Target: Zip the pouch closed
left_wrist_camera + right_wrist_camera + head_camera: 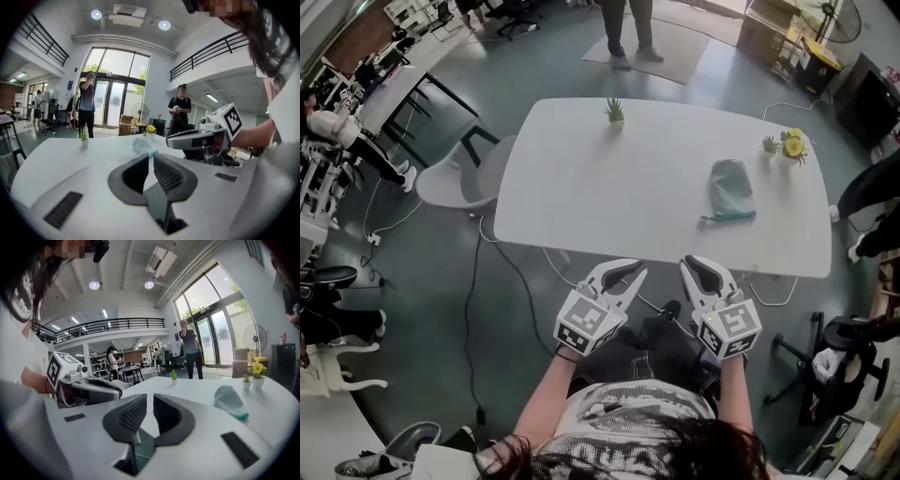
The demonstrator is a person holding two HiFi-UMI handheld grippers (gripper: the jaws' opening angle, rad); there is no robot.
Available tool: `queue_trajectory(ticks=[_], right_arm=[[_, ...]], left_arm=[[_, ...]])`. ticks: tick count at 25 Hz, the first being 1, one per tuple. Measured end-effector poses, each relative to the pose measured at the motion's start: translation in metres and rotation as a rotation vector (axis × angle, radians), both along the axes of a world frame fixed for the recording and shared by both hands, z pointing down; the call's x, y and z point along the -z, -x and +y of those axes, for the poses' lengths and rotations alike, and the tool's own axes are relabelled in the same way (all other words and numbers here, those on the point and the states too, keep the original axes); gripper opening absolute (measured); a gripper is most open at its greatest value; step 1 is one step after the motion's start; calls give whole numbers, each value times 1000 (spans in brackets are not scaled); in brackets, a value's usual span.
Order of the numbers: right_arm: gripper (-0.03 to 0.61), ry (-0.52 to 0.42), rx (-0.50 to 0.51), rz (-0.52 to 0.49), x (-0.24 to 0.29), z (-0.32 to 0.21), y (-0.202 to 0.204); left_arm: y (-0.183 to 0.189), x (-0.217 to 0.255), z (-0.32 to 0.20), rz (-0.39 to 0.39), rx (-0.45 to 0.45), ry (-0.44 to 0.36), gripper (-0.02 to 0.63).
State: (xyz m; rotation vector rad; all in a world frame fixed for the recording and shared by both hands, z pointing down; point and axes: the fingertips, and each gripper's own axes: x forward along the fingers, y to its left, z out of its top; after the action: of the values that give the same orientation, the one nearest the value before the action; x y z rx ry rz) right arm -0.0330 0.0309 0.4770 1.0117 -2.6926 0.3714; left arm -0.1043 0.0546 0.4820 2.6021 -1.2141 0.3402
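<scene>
Nearest the body, short of the near edge of the tabletop [581, 187]: left gripper [635, 274] and right gripper [695, 263] side by side over the lap, both pointing toward the tabletop, not touching each other. Left: pads drawn nearly together, thin slit at the tips, nothing in it, released. Right: likewise a narrow gap, empty, gripping nothing. Only print on show: black-and-white square codes on the marker cubes [589, 323].

Further out, on the right half of the tabletop: pouch [730, 187], grey-green, lying flat, well apart from both grippers. Teal zip edge [729, 217] along the side nearest the person. Zip open or closed: cannot tell. Contents: cannot tell.

Beyond the pouch, near the far right corner: small pot of yellow flowers [794, 145], and just beside it a smaller pot with a green plant [771, 144]. At the far edge, about midway along: another small pot holding a spiky green plant [615, 112].

Off the left end of the tabletop: grey chair [450, 178]. Dark cable [472, 309] trailing across the grey floor [422, 281].

Farthest: person [628, 28] standing on a brown mat [675, 42], cardboard boxes [766, 33] to the right, standing fan [139, 113] before tall glass doors [115, 89].
</scene>
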Motion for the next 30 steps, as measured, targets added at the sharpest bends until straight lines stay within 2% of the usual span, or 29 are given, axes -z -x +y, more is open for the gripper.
queue_trajectory(ticks=[7,18,30], right_arm=[[2,-45,22,10,12,28,7],[-2,-67,21,21,11,48,-6],[-3,-51,2,12,7,55,-25]], left_arm=[[1,6,26,8,-1,-19,25],[-20,7,47,5,-38,-29,17],[-44,5,57,-7,-88,-16,17]])
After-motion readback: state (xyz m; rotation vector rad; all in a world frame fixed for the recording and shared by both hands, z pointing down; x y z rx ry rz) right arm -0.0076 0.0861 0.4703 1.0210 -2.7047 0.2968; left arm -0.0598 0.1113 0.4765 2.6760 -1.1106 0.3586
